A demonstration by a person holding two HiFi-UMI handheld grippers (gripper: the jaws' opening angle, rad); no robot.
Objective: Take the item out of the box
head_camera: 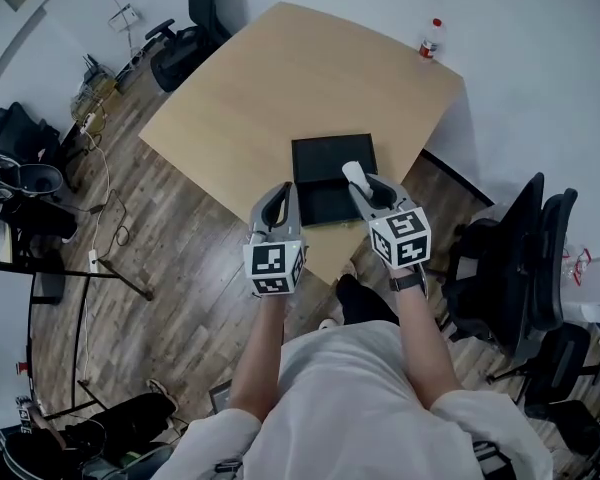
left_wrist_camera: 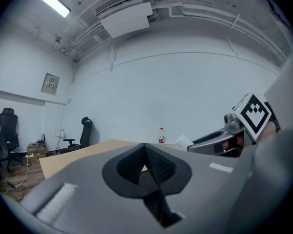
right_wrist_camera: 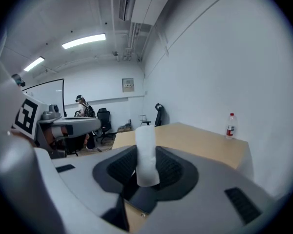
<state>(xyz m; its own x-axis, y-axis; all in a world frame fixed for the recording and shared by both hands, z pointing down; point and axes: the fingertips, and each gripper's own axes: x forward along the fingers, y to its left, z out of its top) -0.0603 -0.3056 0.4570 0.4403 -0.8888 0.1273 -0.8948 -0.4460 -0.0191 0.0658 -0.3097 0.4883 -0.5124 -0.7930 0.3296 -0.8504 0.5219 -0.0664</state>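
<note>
head view: pale wood-grain table (head_camera: 280,78) with a rounded edge, on a dark plank floor (head_camera: 180,268). flat black rectangular box (head_camera: 325,163) lies open near the table's front edge. its inside is matte and dark, and i can't tell if anything is in it. right gripper (head_camera: 360,181) holds a small white roll (head_camera: 353,174) that overlaps the box in this view. left gripper (head_camera: 283,190) is just beside the box's left edge, apart from it. clear plastic bottle (head_camera: 431,38) with a red cap stands at the far corner. black office chairs (head_camera: 520,258) are off to the right.

left gripper view: the ribbed black pads are pressed together with nothing between them. the table, the bottle (left_wrist_camera: 161,135) and the right gripper with the roll's white tip (left_wrist_camera: 182,141) show beyond.

right gripper view: the jaws are clamped on the white roll (right_wrist_camera: 146,152). it's a smooth, soft-looking cylinder standing upright between the ribbed pads and sticking out past them. so the roll is out of the box, in the right gripper. the table top and the bottle (right_wrist_camera: 230,125) are behind it.
</note>
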